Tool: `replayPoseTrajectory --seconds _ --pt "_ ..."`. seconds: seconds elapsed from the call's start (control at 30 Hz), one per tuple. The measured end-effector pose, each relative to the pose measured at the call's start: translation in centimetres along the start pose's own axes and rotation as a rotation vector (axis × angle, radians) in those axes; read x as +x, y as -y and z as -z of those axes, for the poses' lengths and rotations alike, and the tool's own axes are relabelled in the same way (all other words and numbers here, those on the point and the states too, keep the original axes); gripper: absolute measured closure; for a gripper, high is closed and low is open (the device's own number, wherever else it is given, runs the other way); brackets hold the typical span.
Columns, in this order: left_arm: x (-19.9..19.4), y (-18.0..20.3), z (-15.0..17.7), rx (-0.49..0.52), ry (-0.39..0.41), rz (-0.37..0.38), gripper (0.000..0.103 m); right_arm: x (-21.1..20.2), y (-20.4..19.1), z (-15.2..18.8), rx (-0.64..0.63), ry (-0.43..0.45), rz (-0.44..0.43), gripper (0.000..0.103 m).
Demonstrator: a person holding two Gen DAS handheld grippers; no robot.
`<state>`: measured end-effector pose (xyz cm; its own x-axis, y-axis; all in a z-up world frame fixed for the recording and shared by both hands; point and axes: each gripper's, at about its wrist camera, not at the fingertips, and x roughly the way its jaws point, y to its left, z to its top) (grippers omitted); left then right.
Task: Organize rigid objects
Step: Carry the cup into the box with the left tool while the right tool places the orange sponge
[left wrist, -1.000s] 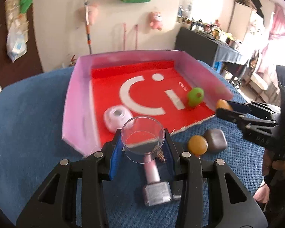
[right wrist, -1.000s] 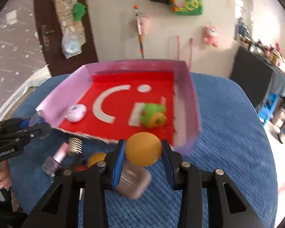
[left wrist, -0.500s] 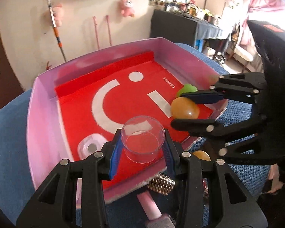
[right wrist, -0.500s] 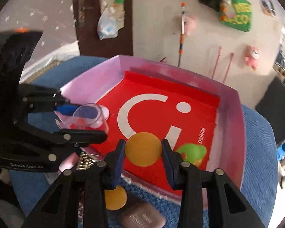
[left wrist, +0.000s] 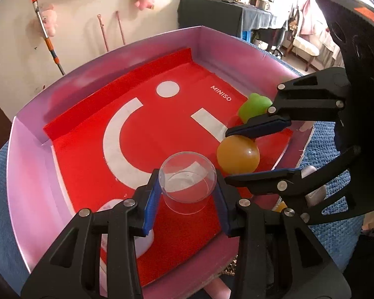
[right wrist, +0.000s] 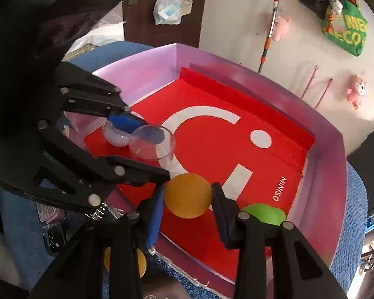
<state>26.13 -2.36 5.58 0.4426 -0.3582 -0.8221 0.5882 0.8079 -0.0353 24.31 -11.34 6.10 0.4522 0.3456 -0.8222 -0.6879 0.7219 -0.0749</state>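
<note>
My left gripper (left wrist: 188,189) is shut on a clear plastic cup (left wrist: 187,180), held above the near part of the pink box (left wrist: 35,174) with its red floor. My right gripper (right wrist: 188,195) is shut on an orange ball (right wrist: 187,195), also over the box's red floor, just right of the cup. In the left wrist view the orange ball (left wrist: 237,153) shows between the right gripper's fingers (left wrist: 259,127). In the right wrist view the clear cup (right wrist: 153,145) sits in the left gripper's jaws. A green toy (left wrist: 254,106) lies in the box's right corner. A white round case (right wrist: 116,137) lies in the box near the left wall.
Outside the box's near edge on the blue cloth (right wrist: 354,244) lie a second orange ball (right wrist: 124,260), a spiky gold piece (right wrist: 99,213), a pinkish bottle (right wrist: 46,211) and a small dark case (right wrist: 53,236). A dark side table (left wrist: 212,15) with clutter stands behind.
Both grippers moved forward and down from outside the box's near edge to over its red floor, each rolling as it went. The cup and the orange ball stayed gripped.
</note>
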Motion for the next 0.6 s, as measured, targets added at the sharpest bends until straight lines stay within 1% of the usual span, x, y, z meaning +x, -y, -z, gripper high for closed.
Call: replayPoseTrajectory --seconds 0.23,0.6 --pt "1.1 -0.3 0.0 0.007 -0.021 0.010 0.065 0.8 0.3 -0.3 -0.016 -0.036 -0.018 0.063" --pt "0.8 -0.1 0.5 0.025 -0.014 0.000 0.065 1.5 0.3 -0.9 -0.018 -0.064 -0.042 0.063"
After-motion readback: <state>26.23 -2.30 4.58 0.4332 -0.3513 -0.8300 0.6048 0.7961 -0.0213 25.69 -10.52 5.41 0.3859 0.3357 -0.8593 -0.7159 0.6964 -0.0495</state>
